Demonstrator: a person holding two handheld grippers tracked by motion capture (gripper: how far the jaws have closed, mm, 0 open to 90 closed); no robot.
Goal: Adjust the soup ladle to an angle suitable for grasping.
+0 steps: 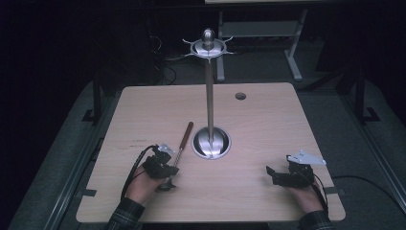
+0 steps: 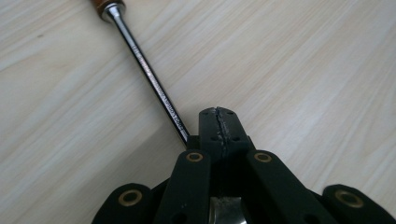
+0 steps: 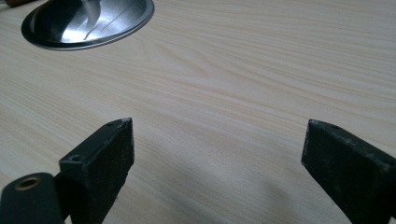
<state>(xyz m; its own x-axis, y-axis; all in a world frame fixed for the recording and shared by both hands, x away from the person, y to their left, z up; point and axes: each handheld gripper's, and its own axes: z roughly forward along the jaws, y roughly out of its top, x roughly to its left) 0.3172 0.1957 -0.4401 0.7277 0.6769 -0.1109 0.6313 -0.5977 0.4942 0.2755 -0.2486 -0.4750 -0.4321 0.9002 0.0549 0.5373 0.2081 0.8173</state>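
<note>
Left gripper (image 1: 162, 168) pressed together on the ladle (image 1: 179, 149) near its bowl end — lying on table (image 1: 268, 120) just left of stand (image 1: 209, 91). Steel shaft looks stiff, slick; wood handle probably grips better. Right gripper (image 1: 276, 173) spread wide, holding nothing.

I see a pale, light-wood surface (image 1: 268, 143) with fine straight grain running across it. The stand (image 1: 209, 91) on it is shiny silver metal from its round base to the knob on top. The long tool (image 1: 182, 141) has a reddish-brown handle and a bright chrome shaft. My left hand-held gripper (image 2: 219, 123) is matte black with small brass-coloured rivets; my right hand-held gripper (image 3: 217, 154) is the same black, with a pale grey plate. Both my sleeves (image 1: 125, 215) are a dark plaid. The floor (image 1: 62, 158) around is dark grey.
</note>
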